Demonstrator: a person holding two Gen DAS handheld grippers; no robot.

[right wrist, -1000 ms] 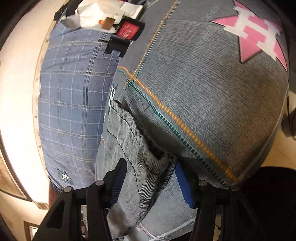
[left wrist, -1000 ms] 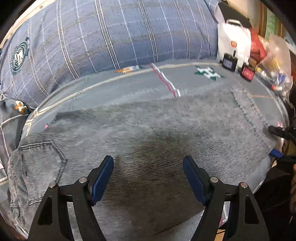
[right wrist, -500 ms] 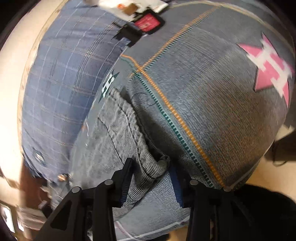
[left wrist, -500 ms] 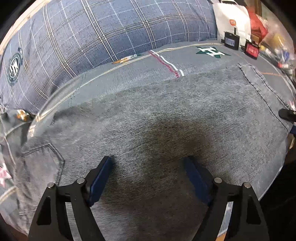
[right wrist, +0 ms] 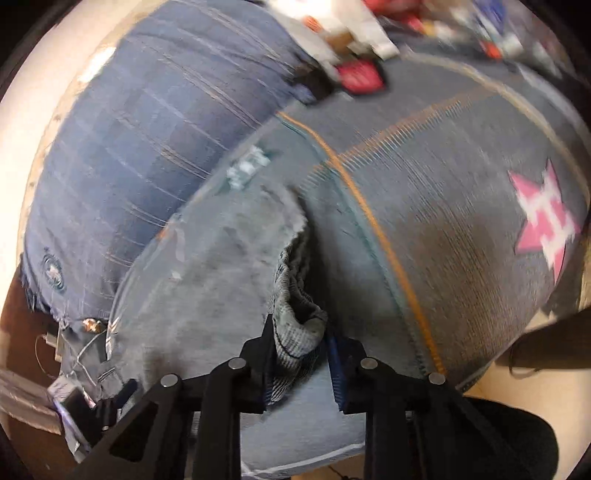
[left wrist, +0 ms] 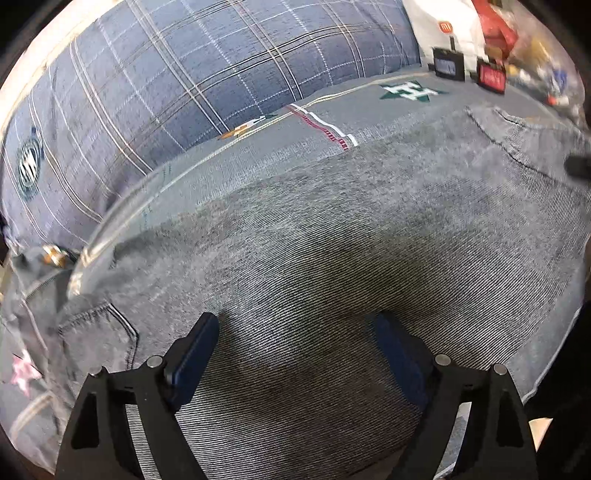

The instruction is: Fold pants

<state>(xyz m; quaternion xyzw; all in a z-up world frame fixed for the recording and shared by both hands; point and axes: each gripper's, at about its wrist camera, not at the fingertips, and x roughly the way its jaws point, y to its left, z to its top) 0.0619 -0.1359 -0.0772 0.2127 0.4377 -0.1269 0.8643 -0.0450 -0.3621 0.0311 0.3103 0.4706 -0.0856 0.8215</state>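
Observation:
Grey denim pants [left wrist: 332,251] lie spread across a bed with a grey patterned cover [left wrist: 258,144]. A back pocket [left wrist: 96,339] shows at the lower left. My left gripper [left wrist: 295,354] is open, its blue pads wide apart just above the middle of the fabric. In the right wrist view my right gripper [right wrist: 301,343] is shut on a bunched hem end of the pants [right wrist: 295,325], lifted slightly off the cover. The rest of the pants [right wrist: 207,266] stretches away to the left, blurred by motion.
A blue plaid pillow [left wrist: 166,92] lies along the far side of the bed. A white bag [left wrist: 443,29], small dark and red boxes [left wrist: 489,75] and clutter sit at the far right. A pink star print [right wrist: 543,229] marks the cover near the bed's edge.
My right gripper has closed on the bunched hem and swung with it. My left gripper stayed open and moved lower and closer to the fabric.

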